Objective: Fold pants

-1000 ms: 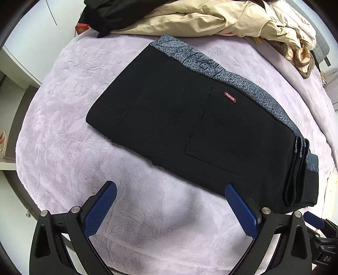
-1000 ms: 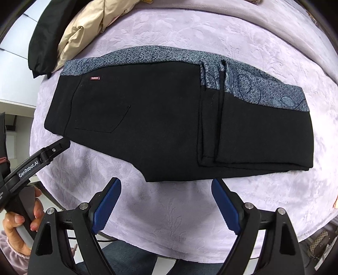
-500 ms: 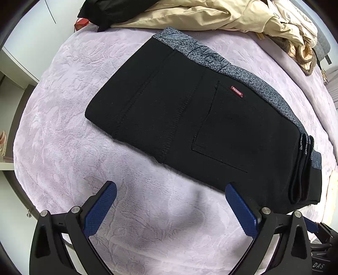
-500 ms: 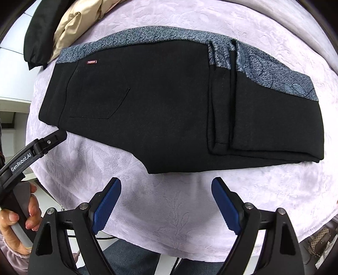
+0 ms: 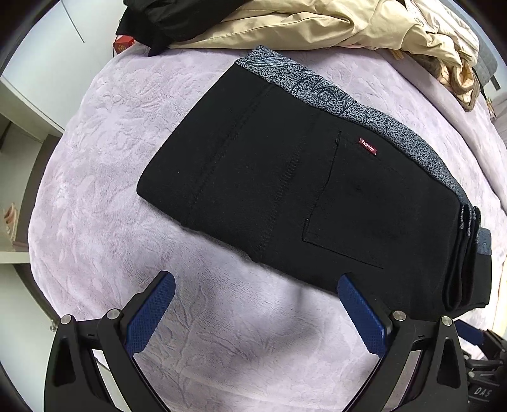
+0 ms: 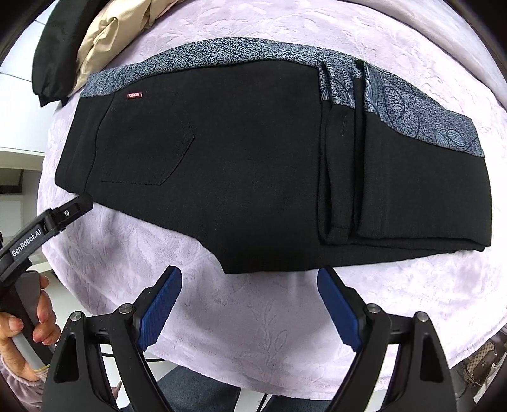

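On the lilac plush blanket (image 5: 104, 177) that covers the bed, the black pants (image 5: 310, 196) lie flat in a folded bundle, well inside the blanket's edges. A grey patterned waistband (image 6: 240, 52) runs along the far edge of the bundle, and a small red label (image 6: 135, 94) sits just below it, above a stitched back pocket (image 6: 142, 149). In the right wrist view, the folded layers stack toward the right end, where 2 rolled edges stand side by side on top of the lower layer.

The left gripper (image 5: 253, 304) hangs above bare blanket just in front of the pants' near edge, its blue pads (image 5: 149, 317) spread wide with nothing between them; the right-hand pad's tip overlaps the pants' edge in the picture, but contact cannot be told. The right gripper (image 6: 250, 296) is likewise released, both pads wide apart over the blanket, close to the near hem of the bundle and holding nothing. In the right wrist view the person's left hand (image 6: 28, 323) grips the other tool's handle at the lower left.

Beyond the pants, at the far side of the bed, a beige jacket (image 5: 317, 25) and a black garment (image 5: 164, 19) lie heaped together, and a small red box (image 5: 124, 44) sits beside them.
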The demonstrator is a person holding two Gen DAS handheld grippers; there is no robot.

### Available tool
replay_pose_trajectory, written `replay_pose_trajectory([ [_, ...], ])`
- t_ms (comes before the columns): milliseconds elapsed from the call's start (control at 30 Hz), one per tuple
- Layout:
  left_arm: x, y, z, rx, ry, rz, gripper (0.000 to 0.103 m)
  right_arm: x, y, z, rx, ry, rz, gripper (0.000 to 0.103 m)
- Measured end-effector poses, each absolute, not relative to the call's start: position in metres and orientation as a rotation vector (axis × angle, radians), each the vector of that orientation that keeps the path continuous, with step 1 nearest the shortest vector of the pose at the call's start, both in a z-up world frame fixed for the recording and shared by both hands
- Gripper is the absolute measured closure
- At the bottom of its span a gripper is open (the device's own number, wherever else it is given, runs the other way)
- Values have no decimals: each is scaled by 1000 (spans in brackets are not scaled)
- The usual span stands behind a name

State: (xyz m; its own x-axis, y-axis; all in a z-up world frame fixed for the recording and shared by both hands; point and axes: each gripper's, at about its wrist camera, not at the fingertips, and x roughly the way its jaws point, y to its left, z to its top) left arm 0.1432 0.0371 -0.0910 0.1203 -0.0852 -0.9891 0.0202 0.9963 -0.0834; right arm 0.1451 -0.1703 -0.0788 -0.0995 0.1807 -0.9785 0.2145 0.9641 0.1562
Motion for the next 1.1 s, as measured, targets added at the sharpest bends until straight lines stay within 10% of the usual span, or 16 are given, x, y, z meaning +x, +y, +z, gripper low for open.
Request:
replay_pose_trajectory([
  [1100,172,61,-102,-365,1397,-235,0,215,-156,-92,245,1615,33,13],
])
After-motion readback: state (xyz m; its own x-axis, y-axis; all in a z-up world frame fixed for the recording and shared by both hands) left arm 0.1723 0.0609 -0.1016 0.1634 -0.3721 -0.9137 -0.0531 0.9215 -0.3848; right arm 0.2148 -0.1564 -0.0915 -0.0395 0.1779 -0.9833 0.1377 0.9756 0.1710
